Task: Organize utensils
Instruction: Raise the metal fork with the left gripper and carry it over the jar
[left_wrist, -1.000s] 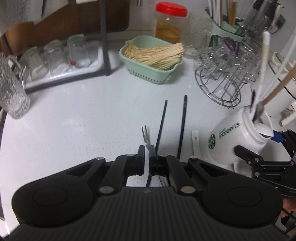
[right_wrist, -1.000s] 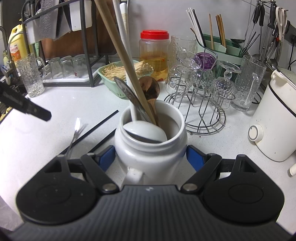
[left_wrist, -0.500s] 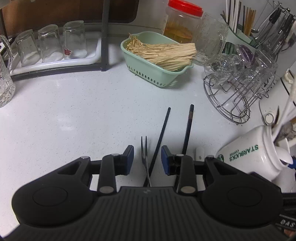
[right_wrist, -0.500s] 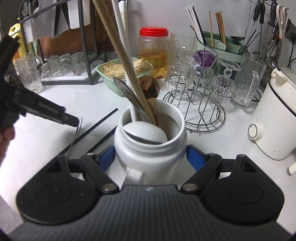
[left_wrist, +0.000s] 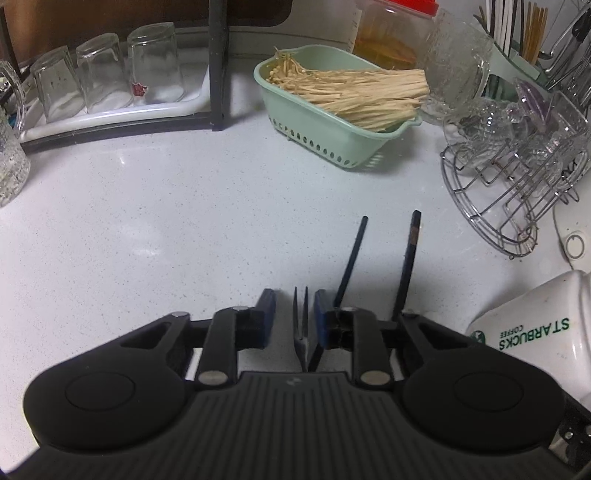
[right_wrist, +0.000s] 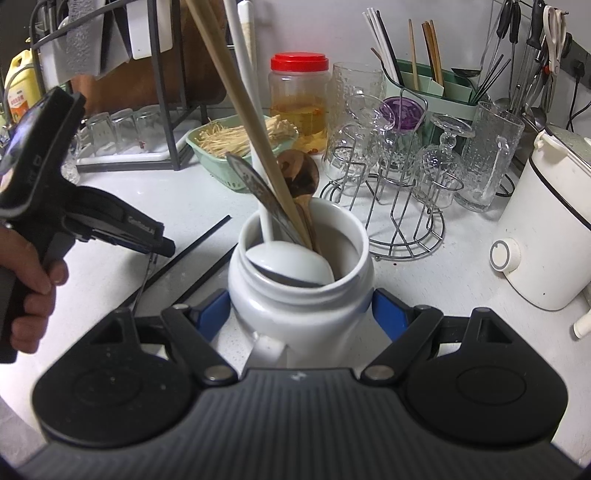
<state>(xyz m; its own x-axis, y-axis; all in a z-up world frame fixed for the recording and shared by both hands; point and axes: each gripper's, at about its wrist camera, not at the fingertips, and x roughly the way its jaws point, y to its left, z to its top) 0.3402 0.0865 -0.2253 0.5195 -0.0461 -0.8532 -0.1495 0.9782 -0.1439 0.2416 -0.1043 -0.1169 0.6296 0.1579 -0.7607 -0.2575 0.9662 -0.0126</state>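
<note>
While my left gripper (left_wrist: 294, 312) hangs low over the white counter (left_wrist: 155, 229), its 2 blue pads sit apart on either side of a small metal fork (left_wrist: 301, 325) lying flat there; the jaws have just been closing in, but a gap shows on each side of the tines, so nothing is pinched yet. Just right of the fork I see 2 black chopsticks (left_wrist: 408, 266) on the counter, one crossing under the right finger. My right gripper (right_wrist: 299, 314) is clamped around the white mug (right_wrist: 299, 306), blue pads pressed to both sides of its body. The mug holds a white ladle (right_wrist: 291, 264), a wooden spoon (right_wrist: 299, 173), a long wooden handle and a metal piece. From the right wrist view, a hand (right_wrist: 31, 291) grips the left tool's handle beside the mug. A green basket of enoki mushrooms (left_wrist: 332, 114) sits further back, well apart from the fork.
</note>
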